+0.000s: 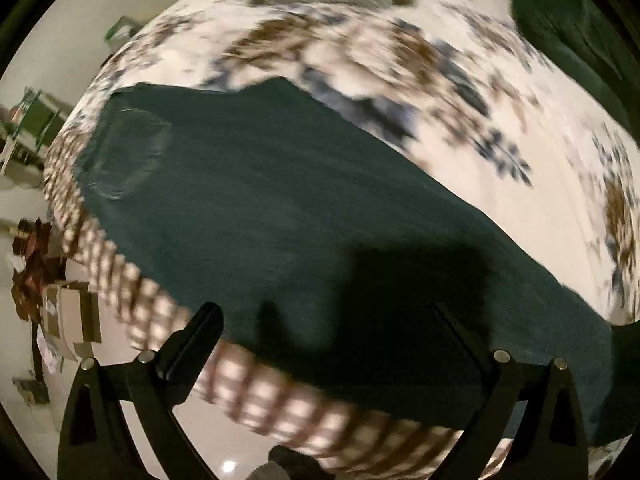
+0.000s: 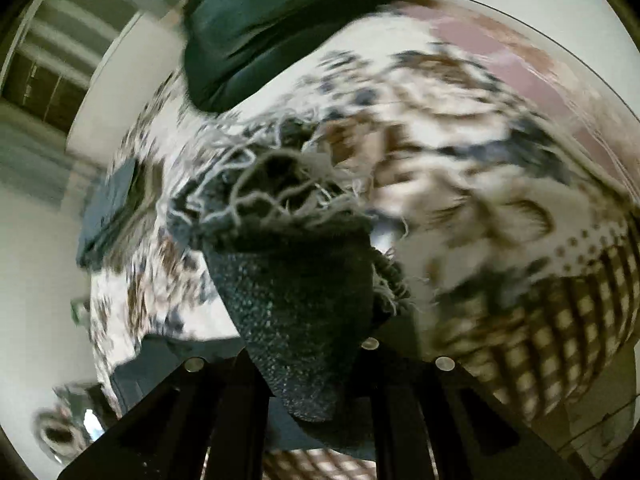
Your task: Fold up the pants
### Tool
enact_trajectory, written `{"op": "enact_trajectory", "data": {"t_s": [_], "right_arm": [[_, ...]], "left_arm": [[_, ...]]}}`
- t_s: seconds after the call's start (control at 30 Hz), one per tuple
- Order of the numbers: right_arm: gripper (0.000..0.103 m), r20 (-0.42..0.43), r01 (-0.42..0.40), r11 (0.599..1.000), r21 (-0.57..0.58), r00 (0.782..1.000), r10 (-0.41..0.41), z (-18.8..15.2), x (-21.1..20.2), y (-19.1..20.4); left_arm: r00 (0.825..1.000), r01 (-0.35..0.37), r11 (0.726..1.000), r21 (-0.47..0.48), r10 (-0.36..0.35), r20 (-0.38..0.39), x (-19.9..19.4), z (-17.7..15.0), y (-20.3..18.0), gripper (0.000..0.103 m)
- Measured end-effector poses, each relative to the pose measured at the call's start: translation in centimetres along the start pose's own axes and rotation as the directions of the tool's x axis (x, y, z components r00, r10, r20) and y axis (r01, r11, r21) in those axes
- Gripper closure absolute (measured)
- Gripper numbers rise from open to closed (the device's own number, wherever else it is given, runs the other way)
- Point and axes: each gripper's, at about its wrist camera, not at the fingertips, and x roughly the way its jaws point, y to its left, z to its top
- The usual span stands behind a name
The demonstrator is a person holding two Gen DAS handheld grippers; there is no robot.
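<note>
Dark teal jeans lie flat along the bed's near edge in the left wrist view, a back pocket at the far left. My left gripper hangs open just above the jeans near the bed edge, holding nothing. In the right wrist view my right gripper is shut on the frayed hem end of a jeans leg, lifted above the bed; white fringe threads spread around the hem. The view is motion-blurred.
The bed has a white floral cover with a checked border. More dark green cloth lies at the far side of the bed. Cardboard boxes stand on the floor at left.
</note>
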Motion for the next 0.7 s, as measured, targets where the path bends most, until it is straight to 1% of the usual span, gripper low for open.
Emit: {"op": "enact_trajectory", "data": {"t_s": [0.17, 0.23, 0.37, 0.4, 0.43, 0.47, 0.5, 0.53, 0.57, 0.6, 0.63, 0.67, 0.7], "right_arm": [[0.094, -0.046, 0.009, 0.992, -0.129, 0.999, -0.016, -3.8, 3.4, 10.4], [0.094, -0.065, 0.007, 0.987, -0.161, 0.998, -0.018, -5.4, 4.8, 13.7], [0.094, -0.114, 0.017, 0.969, -0.245, 0.992, -0.046, -9.2, 9.4, 21.1], [0.094, -0.123, 0.027, 0.964, -0.266, 0.99, -0.062, -10.2, 10.5, 22.7], [0.094, -0.146, 0.046, 0.954, -0.298, 0.985, -0.093, -11.5, 12.3, 24.5], [0.094, -0.172, 0.063, 0.948, -0.312, 0.978, -0.121, -12.2, 14.2, 25.6], [0.093, -0.207, 0.087, 0.943, -0.323, 0.965, -0.16, -13.3, 16.1, 26.6], [0.087, -0.259, 0.115, 0.937, -0.329, 0.943, -0.207, -14.6, 18.2, 27.5], [0.083, -0.302, 0.132, 0.934, -0.333, 0.923, -0.238, -15.6, 19.7, 28.3], [0.072, -0.333, 0.128, 0.934, -0.334, 0.911, -0.244, -16.3, 20.7, 28.8], [0.057, -0.362, 0.109, 0.937, -0.332, 0.902, -0.233, -17.0, 21.4, 29.4], [0.052, -0.375, 0.078, 0.937, -0.339, 0.903, -0.211, -17.6, 21.6, 30.1], [0.044, -0.385, 0.041, 0.939, -0.342, 0.905, -0.18, -17.8, 21.5, 30.6]], "left_arm": [[0.999, -0.014, 0.996, -0.089, 0.017, 0.029, -1.0, 1.6, 7.3, 0.0], [0.999, -0.017, 0.992, -0.129, 0.021, 0.034, -0.7, 2.3, 10.4, 0.0], [0.999, -0.032, 0.98, -0.196, 0.039, 0.033, 0.5, 3.5, 15.5, 0.0], [0.999, -0.036, 0.977, -0.212, 0.044, 0.032, 0.9, 3.6, 16.7, 0.0], [0.998, -0.046, 0.972, -0.23, 0.054, 0.026, 1.6, 3.9, 18.1, 0.0], [0.998, -0.052, 0.969, -0.24, 0.058, 0.02, 1.9, 3.9, 19.1, 0.0], [0.998, -0.056, 0.966, -0.252, 0.061, 0.013, 2.4, 4.1, 20.1, 0.0], [0.998, -0.064, 0.962, -0.265, 0.067, 0.004, 3.0, 4.2, 21.3, 0.0], [0.997, -0.071, 0.96, -0.272, 0.073, -0.002, 3.3, 4.2, 22.0, 0.0], [0.997, -0.077, 0.957, -0.281, 0.078, -0.008, 3.6, 4.3, 22.9, 0.0], [0.997, -0.081, 0.954, -0.289, 0.081, -0.013, 3.9, 4.3, 23.6, 0.0], [0.996, -0.086, 0.952, -0.294, 0.084, -0.019, 4.2, 4.2, 24.2, 0.0], [0.996, -0.089, 0.951, -0.295, 0.086, -0.023, 4.3, 4.2, 24.5, 0.0]]}}
